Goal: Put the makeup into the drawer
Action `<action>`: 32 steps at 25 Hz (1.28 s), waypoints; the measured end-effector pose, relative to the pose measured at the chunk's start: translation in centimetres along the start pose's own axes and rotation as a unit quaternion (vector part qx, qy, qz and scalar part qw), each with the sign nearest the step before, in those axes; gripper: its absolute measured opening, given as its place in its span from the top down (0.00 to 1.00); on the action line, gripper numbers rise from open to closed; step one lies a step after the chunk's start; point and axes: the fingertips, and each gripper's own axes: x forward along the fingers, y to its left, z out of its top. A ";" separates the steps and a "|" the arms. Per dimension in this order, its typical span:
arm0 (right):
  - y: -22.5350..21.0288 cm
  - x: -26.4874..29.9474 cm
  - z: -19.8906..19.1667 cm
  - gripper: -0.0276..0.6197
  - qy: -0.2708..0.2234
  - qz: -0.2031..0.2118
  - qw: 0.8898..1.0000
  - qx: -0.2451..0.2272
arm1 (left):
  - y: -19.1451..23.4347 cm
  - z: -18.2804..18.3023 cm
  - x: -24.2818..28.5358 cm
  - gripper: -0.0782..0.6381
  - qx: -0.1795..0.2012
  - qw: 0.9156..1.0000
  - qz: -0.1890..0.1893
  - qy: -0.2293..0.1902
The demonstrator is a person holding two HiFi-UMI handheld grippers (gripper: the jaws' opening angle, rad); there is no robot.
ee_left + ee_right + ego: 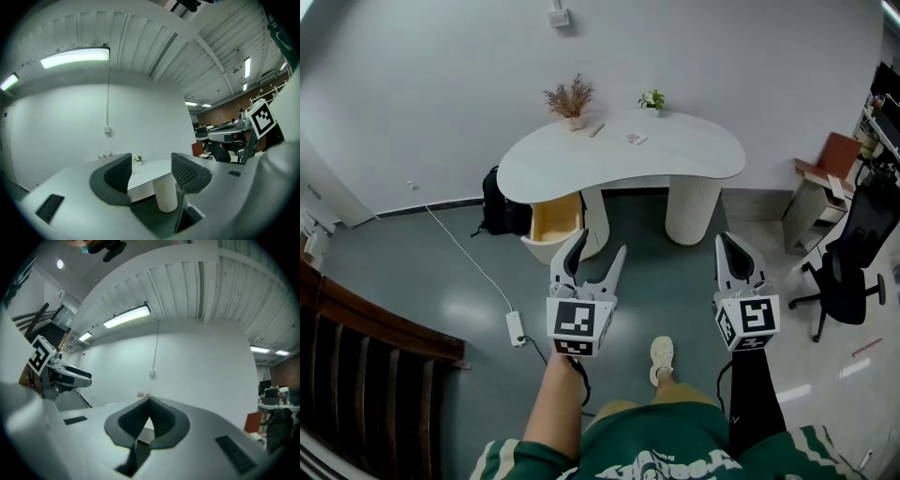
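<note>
The makeup point(635, 139) lies on the far side of the table point(703, 155), well ahead of both claws; the left gripper point(601, 242), jaws wide and empty, stands nearer the open drawer point(555, 217) under the table's left end, the right gripper point(729, 244) closed on nothing

Smooth matt white table point(694, 155), pale wood drawer point(555, 218), glossy grey floor point(422, 272)

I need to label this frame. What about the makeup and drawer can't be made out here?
- Too small in head view to identify: pink item, thin stick on the table.
- Hidden under the table, head view: rear of the drawer.
- Right gripper view: the shut right gripper blocks the table.
</note>
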 end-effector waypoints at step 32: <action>-11.9 28.4 -4.7 0.95 -0.001 0.051 0.999 0.011 | 9.6 -2.7 28.7 0.51 -0.006 0.999 0.031 0.019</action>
